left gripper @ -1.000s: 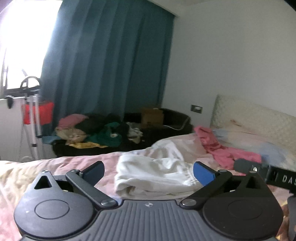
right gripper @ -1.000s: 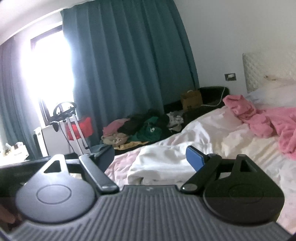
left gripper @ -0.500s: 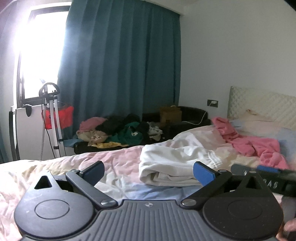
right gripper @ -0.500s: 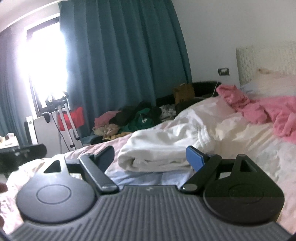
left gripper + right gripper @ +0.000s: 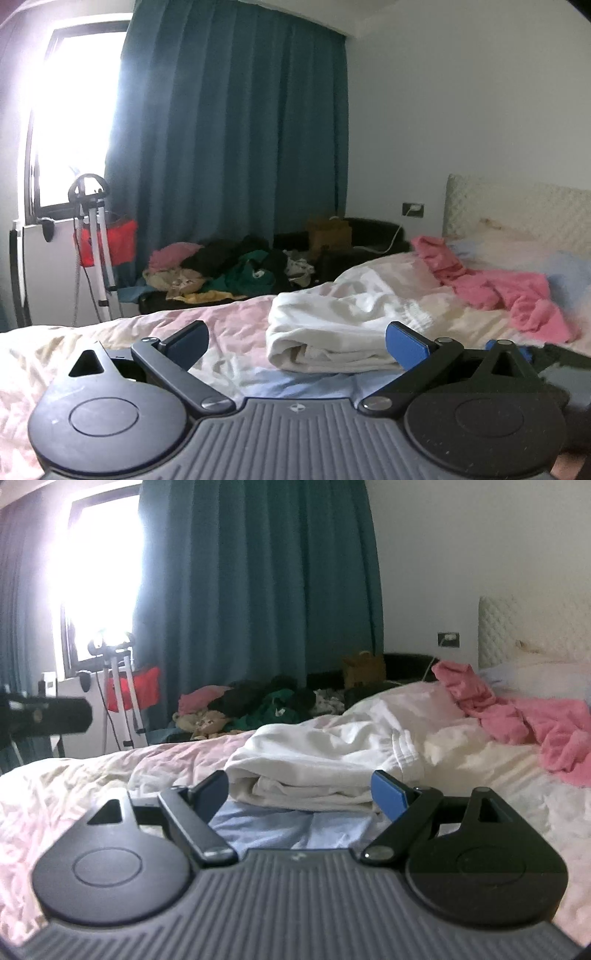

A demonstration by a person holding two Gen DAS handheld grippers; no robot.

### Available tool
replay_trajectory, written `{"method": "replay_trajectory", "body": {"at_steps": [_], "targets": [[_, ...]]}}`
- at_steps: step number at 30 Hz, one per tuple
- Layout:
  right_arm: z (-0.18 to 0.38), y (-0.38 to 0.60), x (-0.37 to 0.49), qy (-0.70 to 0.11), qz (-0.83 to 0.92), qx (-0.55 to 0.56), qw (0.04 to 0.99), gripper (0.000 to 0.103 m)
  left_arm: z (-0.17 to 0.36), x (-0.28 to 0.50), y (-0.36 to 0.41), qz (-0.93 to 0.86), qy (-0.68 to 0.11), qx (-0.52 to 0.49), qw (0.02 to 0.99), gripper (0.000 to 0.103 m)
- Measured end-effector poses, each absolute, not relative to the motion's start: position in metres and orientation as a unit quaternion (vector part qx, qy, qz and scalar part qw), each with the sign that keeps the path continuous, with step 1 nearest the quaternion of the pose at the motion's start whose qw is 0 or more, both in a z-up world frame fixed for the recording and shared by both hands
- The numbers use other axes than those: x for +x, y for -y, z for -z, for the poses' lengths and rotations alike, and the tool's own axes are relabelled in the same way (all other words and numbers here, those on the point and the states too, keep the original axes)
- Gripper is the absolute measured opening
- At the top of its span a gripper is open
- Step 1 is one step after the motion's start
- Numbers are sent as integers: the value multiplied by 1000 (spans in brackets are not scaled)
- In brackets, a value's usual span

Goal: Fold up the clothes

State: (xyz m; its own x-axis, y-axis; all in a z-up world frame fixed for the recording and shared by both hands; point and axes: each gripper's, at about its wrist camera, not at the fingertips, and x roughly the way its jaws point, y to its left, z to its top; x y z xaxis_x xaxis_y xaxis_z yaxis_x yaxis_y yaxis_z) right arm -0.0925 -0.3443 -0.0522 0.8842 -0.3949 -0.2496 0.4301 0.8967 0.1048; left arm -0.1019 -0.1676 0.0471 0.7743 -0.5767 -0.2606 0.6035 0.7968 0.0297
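Both grippers, left [image 5: 297, 338] and right [image 5: 299, 788], spread, empty. White garment [image 5: 314, 768] on bed [image 5: 74, 786] looks folded already, probably. Soft, light, floppy; pinch layered edge.

Soft white cloth garment [image 5: 317, 760] on crumpled cloth bedsheet [image 5: 74, 786].

One white garment [image 5: 317, 771], one pink garment [image 5: 524, 716].

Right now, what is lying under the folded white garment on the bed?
The white garment rests on the bed cover, whose light blue patch shows at its near edge. What lies under its middle is covered by the cloth itself.
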Motion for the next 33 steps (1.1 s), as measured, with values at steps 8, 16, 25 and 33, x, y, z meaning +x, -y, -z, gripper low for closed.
{"method": "replay_trajectory", "body": {"at_steps": [8,16,25,33], "targets": [[58,359,-93,-130,228,109,959,86,-36,-96,167,317,-152,41,935,103],[57,359,-98,-125,229,110,959,86,-35,-99,165,316,-160,32,935,103],[57,356,-99,-128,228,106,959,86,-35,-104,159,309,-157,38,937,103],[58,357,-97,-129,227,106,959,86,-35,-103,156,303,-160,34,939,103]]}}
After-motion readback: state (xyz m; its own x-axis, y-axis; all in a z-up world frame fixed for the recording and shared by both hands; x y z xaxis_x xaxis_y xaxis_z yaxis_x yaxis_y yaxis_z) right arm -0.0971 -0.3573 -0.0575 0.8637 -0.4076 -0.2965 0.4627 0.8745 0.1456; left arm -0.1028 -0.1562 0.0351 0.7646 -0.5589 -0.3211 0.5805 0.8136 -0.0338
